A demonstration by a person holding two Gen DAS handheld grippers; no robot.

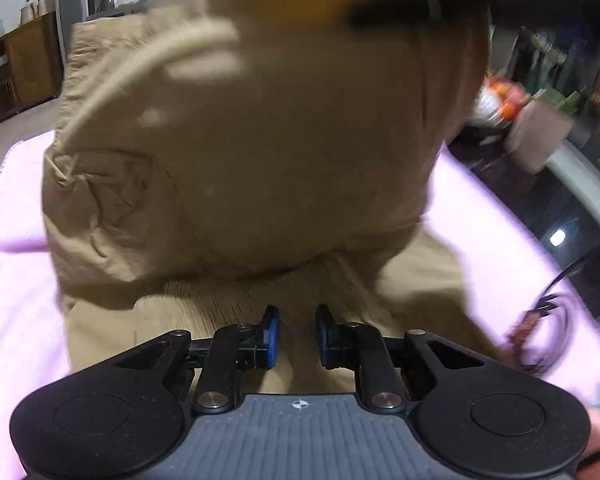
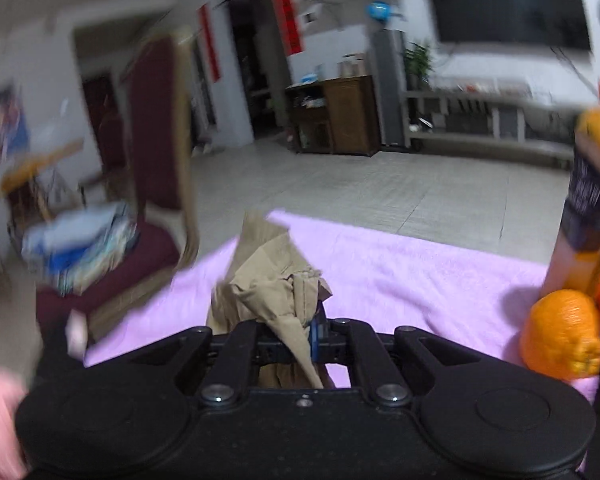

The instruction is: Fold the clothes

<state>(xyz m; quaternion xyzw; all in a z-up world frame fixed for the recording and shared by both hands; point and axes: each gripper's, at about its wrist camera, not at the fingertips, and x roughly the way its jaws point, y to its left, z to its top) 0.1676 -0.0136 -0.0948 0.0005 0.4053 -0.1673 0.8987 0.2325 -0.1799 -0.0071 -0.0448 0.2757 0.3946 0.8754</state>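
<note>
Much blurred khaki garment (image 1: 260, 140) overhead

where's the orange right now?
In the right wrist view, the round orange fruit sits at the far right edge on the pink fleece blanket, below a tall orange-and-dark bottle and right of the right tool gripping tan cloth.

A: What blocks the left gripper (image 1: 297, 334)?
B: The tan cloth (image 1: 260, 140) hangs right ahead of it and fills most of the way forward; a dark cable (image 1: 548, 320) lies off to its right.
A: And the right gripper (image 2: 306, 336)?
B: Oranges (image 2: 560, 340) and a bottle (image 2: 588, 216) stand close on its right. Ahead and left, the pink cover (image 2: 400, 264) lies bare.
</note>
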